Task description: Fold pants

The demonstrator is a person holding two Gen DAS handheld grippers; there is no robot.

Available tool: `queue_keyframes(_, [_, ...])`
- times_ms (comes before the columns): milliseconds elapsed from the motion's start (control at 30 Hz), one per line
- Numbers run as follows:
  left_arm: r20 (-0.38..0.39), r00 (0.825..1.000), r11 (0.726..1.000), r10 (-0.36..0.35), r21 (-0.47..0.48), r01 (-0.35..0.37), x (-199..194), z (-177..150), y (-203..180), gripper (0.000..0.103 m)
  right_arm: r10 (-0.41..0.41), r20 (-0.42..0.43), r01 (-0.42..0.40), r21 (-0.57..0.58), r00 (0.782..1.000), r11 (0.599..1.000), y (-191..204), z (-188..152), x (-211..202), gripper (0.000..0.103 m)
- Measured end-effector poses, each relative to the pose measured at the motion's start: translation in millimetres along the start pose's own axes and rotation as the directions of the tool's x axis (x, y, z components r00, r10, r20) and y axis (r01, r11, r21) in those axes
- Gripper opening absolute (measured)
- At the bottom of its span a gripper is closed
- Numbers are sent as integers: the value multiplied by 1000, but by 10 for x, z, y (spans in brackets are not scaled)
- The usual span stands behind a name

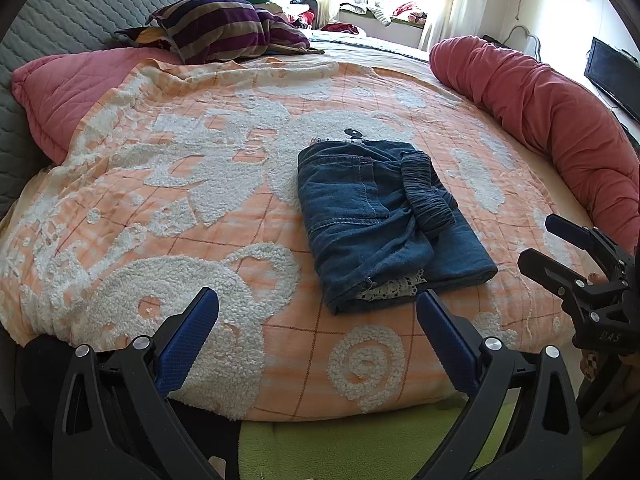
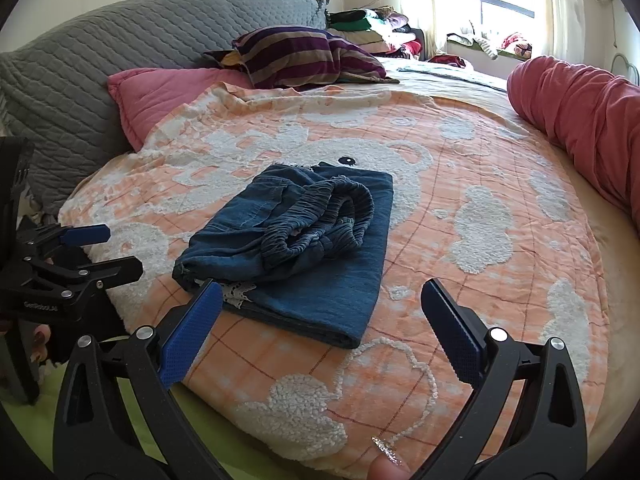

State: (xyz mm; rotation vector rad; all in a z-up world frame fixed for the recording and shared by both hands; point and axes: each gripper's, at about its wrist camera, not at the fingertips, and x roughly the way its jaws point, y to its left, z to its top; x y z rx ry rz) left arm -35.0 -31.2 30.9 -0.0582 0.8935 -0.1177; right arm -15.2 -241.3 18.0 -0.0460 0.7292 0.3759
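Pants (image 1: 384, 220) lie folded on blanket (image 1: 160, 200), both grippers spread wide

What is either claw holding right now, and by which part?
Nothing. The left claw and the right claw are both open and empty, apart from the folded blue denim pants lying on the orange and white tufted blanket.
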Motion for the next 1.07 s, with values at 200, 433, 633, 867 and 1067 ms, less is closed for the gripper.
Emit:
queue_keyframes(200, [2, 1000, 1000, 0, 0, 0, -1, -1, -5, 99, -10, 5, 10, 3, 1000, 1000, -29, 5, -6, 94])
queue_keyframes(433, [7, 1000, 1000, -18, 15, 18, -3, 12, -32, 99, -16, 1, 16, 8, 1000, 1000, -60, 1, -2, 94])
queue_keyframes(633, [-6, 997, 996, 76, 37, -75, 39, 19, -35, 99, -54, 2, 54, 14, 999, 998, -123, 7, 17, 94])
queue_keyframes(867, [7, 999, 997, 36, -63, -36, 99, 165, 288, 99, -154, -14, 154, 78, 988, 985, -555, 43, 128, 94])
queue_keyframes(1067, [-82, 978, 967, 194, -151, -204, 721, 556, 1126, 99, -325, -88, 337, 254, 941, 906, -1771, 178, 287, 94])
